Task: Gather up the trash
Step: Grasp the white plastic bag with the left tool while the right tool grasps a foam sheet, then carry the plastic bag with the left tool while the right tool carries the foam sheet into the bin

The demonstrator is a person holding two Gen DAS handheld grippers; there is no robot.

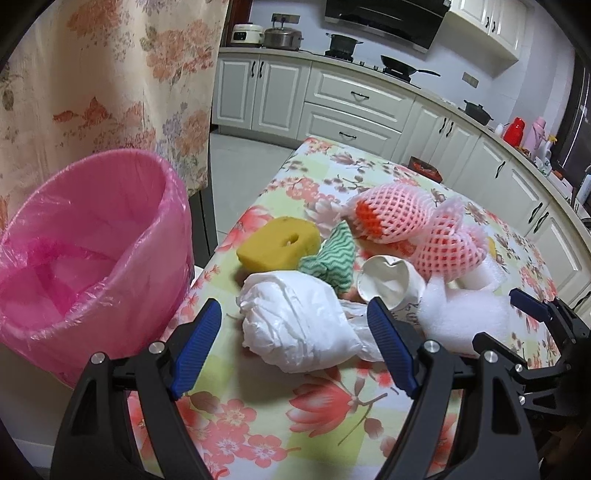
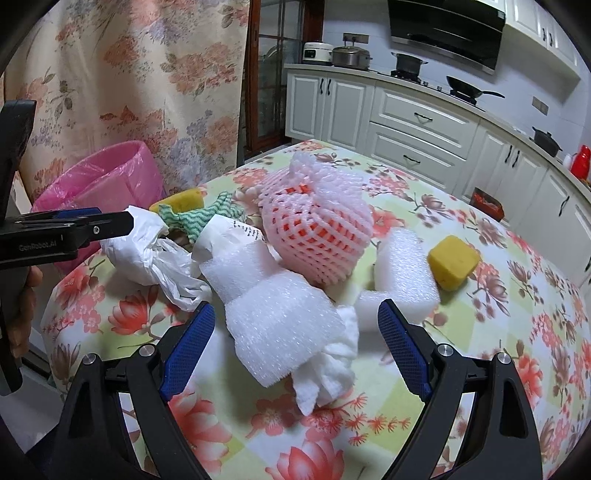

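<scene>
A kitchen: white cabinets [image 1: 354, 99] run along a pale wall, a black hood [image 1: 386, 18] above the stove. A floral curtain [image 2: 147, 74] hangs left; the floor [image 1: 236, 162] is grey tile.

A pink liner [image 1: 92, 236] fills the bin. The tablecloth [image 2: 517, 302] is pale green-and-white check with coral flowers. Yellow sponge [image 1: 279, 242], green-and-white zigzag cloth [image 1: 332, 254], white plastic bag [image 1: 295, 325], pink foam netting [image 2: 314, 229] over orange.

Crumpled white bag [image 1: 295, 317], foam wrap [image 2: 273, 325] heaped beside pink-lined bin [image 1: 92, 236].
</scene>
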